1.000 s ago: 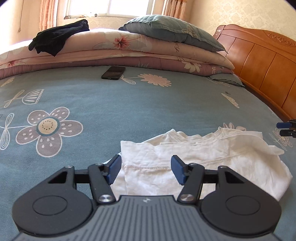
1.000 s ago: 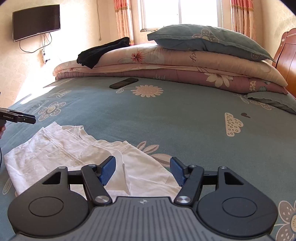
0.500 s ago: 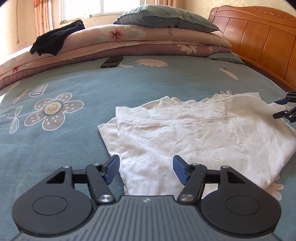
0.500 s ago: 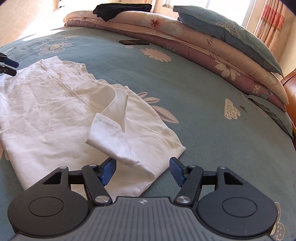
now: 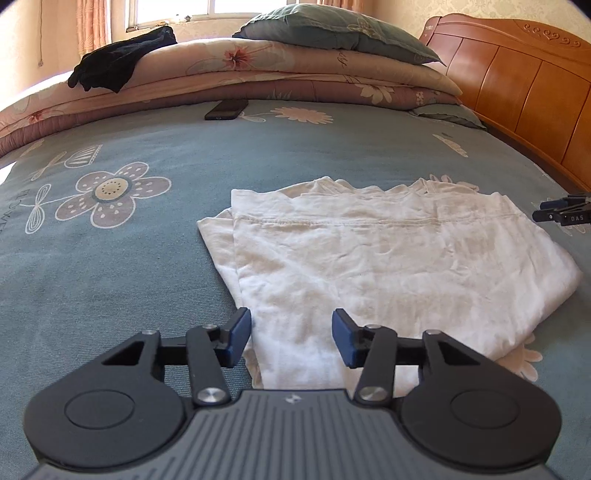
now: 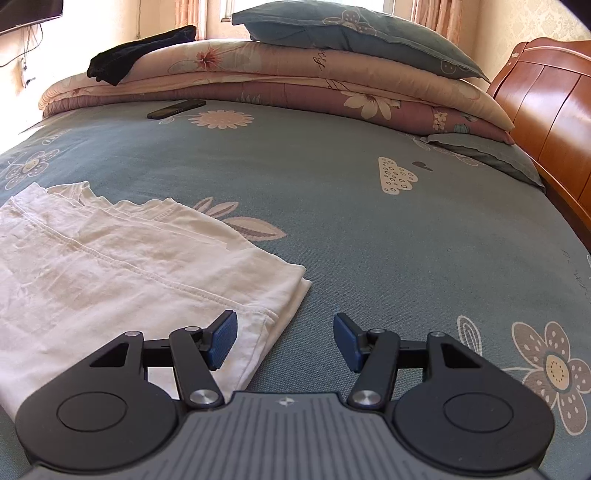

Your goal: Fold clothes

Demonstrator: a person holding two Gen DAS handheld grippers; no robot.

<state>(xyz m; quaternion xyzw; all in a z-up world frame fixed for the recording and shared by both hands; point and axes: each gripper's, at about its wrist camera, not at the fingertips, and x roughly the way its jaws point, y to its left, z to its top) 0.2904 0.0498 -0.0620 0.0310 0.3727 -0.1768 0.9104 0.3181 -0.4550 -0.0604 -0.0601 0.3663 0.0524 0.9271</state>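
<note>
**White garment lies folded over on the bed, both grippers released**

The bed (image 5: 155, 258), covered in a blue-grey flowered sheet, carries everything. Along its far side sits a stack of folded quilts (image 5: 295, 77) with a grey pillow (image 5: 332, 33) on top and a black garment (image 5: 122, 70) draped over one end; a dark phone (image 5: 226, 109) lies on the sheet just before the stack.

The white garment (image 5: 388, 266) lies near the front edge of the bed as a rough, wrinkled rectangle in at least two layers: a hemmed upper layer lies over a lower one, whose edge peeks out on the left in the left wrist view. Its right corner (image 6: 280, 280) shows stacked edges too. So it lies at least once folded; whether a further fold is meant, or this is its finished shape, the pictures do not settle. The black garment is bunched, not folded.

The left hand-held gripper (image 5: 291, 338) hovers over the garment's near left edge, jaws spread, holding nothing. The right hand-held gripper (image 6: 285, 339) hangs at the near right corner, likewise spread and empty, one pad above the cloth.
</note>
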